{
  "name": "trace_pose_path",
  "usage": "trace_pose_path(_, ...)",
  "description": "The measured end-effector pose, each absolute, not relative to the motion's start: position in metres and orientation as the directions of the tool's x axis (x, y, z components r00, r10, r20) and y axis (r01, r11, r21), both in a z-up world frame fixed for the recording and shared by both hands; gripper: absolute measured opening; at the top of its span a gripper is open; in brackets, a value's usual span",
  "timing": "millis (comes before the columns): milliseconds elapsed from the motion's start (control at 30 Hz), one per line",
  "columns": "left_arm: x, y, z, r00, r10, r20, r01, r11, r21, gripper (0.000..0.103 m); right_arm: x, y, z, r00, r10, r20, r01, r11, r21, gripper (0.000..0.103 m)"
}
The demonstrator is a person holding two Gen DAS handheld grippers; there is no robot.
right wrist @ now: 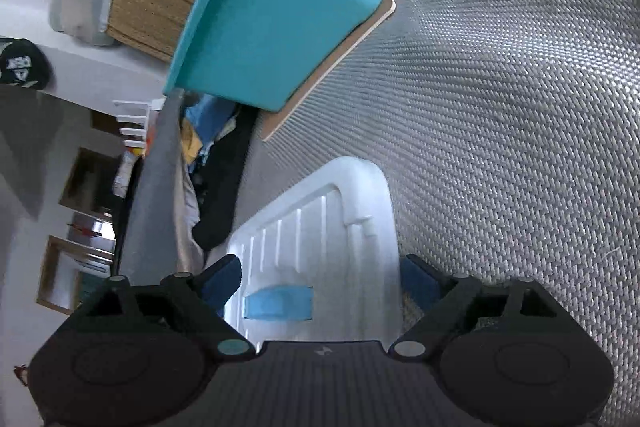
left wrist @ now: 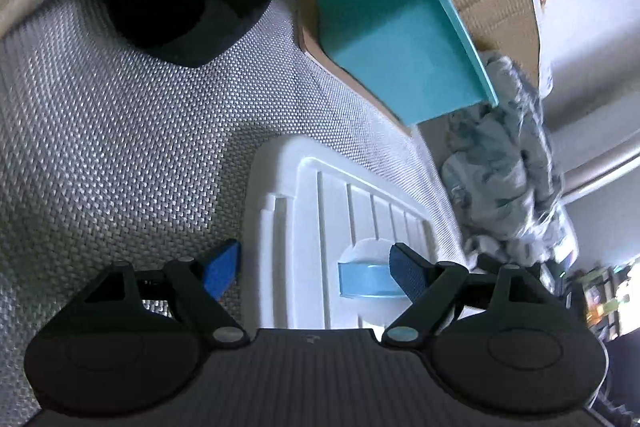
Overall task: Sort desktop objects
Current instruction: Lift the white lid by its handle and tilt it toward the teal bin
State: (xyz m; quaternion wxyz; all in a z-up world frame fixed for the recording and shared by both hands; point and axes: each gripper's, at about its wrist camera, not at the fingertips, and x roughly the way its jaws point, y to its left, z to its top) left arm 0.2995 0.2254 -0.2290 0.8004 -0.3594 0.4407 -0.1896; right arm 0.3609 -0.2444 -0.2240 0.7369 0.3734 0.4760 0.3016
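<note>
Both grippers sit at opposite ends of a white storage-box lid (left wrist: 352,211) with a light-blue latch (left wrist: 362,281) at each end, on the woven grey mat (left wrist: 120,147). Left gripper (left wrist: 316,269) is spread, jaws astride lid edge and latch; right gripper (right wrist: 322,277) likewise spread, pads not pressing. Teal bin (left wrist: 396,39) stands at 12 o'clock. Step looks like latch handling; next, probably close on latches together.

A lidded box (left wrist: 352,211) lies near on the mat (left wrist: 120,147); beyond it a bin (left wrist: 392,43) sits on a board (left wrist: 310,39).
</note>
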Motion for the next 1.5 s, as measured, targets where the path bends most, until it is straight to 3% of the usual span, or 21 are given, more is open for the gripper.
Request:
trace_pose_path(300,0.300,0.239,-0.244,0.589,-0.683,-0.432,-0.052,0.502,-0.863,0.083,0.360,-0.252,-0.224,0.368,0.803,-0.469,-0.095,0.534,0.840,0.090)
trace_pose_path(467,0.302,0.228,-0.245,0.569,-0.700,-0.432,-0.005,0.523,-0.853,0.083,0.360,-0.250,-0.225,0.370,0.801,-0.470,-0.086,0.533,0.842,0.091)
trace_pose_path(533,0.301,0.226,-0.246,0.566,-0.711,-0.418,0.015,0.515,-0.857,0.077,0.359,-0.250,-0.224,0.370,0.800,-0.472,-0.092,0.537,0.838,0.091)
trace_pose_path(667,0.302,0.221,-0.253,0.555,-0.705,-0.441,0.011,0.536,-0.844,0.038,0.359,-0.254,-0.225,0.366,0.804,-0.468,-0.087,0.530,0.843,0.091)
trace_pose_path(767,0.302,0.219,-0.257,0.553,-0.705,-0.443,0.014,0.539,-0.842,0.034,0.359,-0.254,-0.224,0.365,0.803,-0.471,-0.084,0.532,0.843,0.091)
trace_pose_path(933,0.299,0.227,-0.266,0.578,-0.729,-0.367,-0.009,0.444,-0.896,0.034,0.362,-0.254,-0.224,0.360,0.802,-0.477,-0.063,0.531,0.845,0.089)
trace_pose_path(1033,0.297,0.233,-0.272,0.603,-0.747,-0.280,-0.005,0.348,-0.938,0.034,0.363,-0.257,-0.225,0.358,0.795,-0.489,-0.040,0.536,0.843,0.080)
trace_pose_path(1167,0.300,0.228,-0.271,0.595,-0.792,-0.136,0.056,0.209,-0.976,0.035,0.363,-0.267,-0.233,0.369,0.784,-0.499,0.034,0.525,0.850,0.055)
trace_pose_path(1267,0.306,0.209,-0.267,0.544,-0.821,-0.171,0.083,0.256,-0.963,0.036,0.362,-0.274,-0.242,0.371,0.806,-0.462,0.086,0.465,0.881,0.045)
trace_pose_path(1500,0.310,0.201,-0.279,0.551,-0.790,-0.269,0.010,0.328,-0.945,0.035,0.363,-0.270,-0.244,0.365,0.803,-0.471,0.084,0.475,0.876,0.040)
